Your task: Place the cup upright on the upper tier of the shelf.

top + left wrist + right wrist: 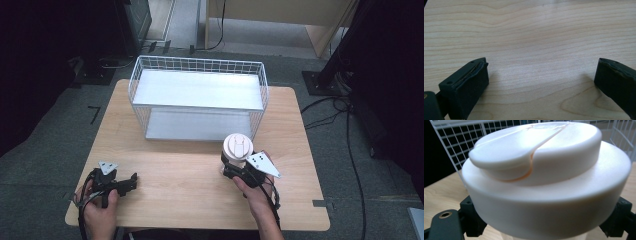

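A tumbler with a white flip-top lid point(237, 146) stands upright on the wooden table point(180, 165), just in front of the wire basket's right end. My right gripper point(234, 169) is shut on the tumbler below the lid, one jaw on each side. In the right gripper view the lid point(541, 170) looms close and hides the body, and the right gripper point(546, 221) has its black jaws pressed against both sides. My left gripper point(131, 181) rests low at the table's front left, open. In the left gripper view the left gripper point(541, 75) has bare wood between its wide-apart jaws.
A white wire basket point(197, 65) with two flat shelves stands at the back middle of the table, and its mesh point(456, 140) rises right behind the tumbler. Cables and dark stands lie on the grey floor around the table.
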The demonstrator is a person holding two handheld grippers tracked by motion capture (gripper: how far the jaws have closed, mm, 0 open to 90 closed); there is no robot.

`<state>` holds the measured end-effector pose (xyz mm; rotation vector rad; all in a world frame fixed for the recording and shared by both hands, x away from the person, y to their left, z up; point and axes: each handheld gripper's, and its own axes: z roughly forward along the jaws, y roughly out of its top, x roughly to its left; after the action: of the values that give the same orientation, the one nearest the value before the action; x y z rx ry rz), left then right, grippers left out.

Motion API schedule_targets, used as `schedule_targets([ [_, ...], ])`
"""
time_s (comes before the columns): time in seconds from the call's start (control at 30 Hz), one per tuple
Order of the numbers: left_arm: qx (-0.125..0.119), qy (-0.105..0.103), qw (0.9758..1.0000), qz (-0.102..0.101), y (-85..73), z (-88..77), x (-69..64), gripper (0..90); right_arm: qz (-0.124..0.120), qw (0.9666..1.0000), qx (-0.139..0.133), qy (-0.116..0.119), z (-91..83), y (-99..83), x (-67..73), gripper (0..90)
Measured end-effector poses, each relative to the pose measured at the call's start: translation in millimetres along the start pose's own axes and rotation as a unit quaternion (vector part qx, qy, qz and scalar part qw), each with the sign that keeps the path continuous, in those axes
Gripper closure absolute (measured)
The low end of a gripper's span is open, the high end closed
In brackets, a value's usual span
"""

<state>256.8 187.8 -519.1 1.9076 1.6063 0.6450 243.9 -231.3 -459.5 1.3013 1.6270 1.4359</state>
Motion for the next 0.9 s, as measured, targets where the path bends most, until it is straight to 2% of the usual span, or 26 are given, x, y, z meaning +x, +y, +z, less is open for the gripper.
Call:
schedule_targets([
  [0.17, 0.0, 0.0, 1.0, 0.0, 0.0, 0.0, 0.0, 0.0, 0.0, 0.9998, -0.022, 0.002, 0.0, 11.7, 3.5, 14.5],
  [0.23, 0.0, 0.0, 1.0, 0.0, 0.0, 0.0, 0.0, 0.0, -0.002, 0.9993, -0.037, 0.005, 0.3, 22.5, 6.2, 14.6],
  [0.47, -0.001, 0.0, 1.0, 0.0, 0.0, 0.1, 0.0, 0.0, -0.014, 0.998, -0.061, 0.012, 2.9, 45.4, 13.6, 14.7],
  [0.5, -0.001, 0.0, 1.0, 0.0, 0.0, 0.0, 0.0, 0.0, -0.019, 0.9974, -0.069, 0.014, 4.4, 54.1, 16.3, 14.7],
  [0.9, 0.0, 0.0, 1.0, 0.0, 0.1, -0.1, 0.1, 0.0, -0.039, 0.9936, -0.103, 0.025, 12.5, 92.6, 31.9, 14.8],
])
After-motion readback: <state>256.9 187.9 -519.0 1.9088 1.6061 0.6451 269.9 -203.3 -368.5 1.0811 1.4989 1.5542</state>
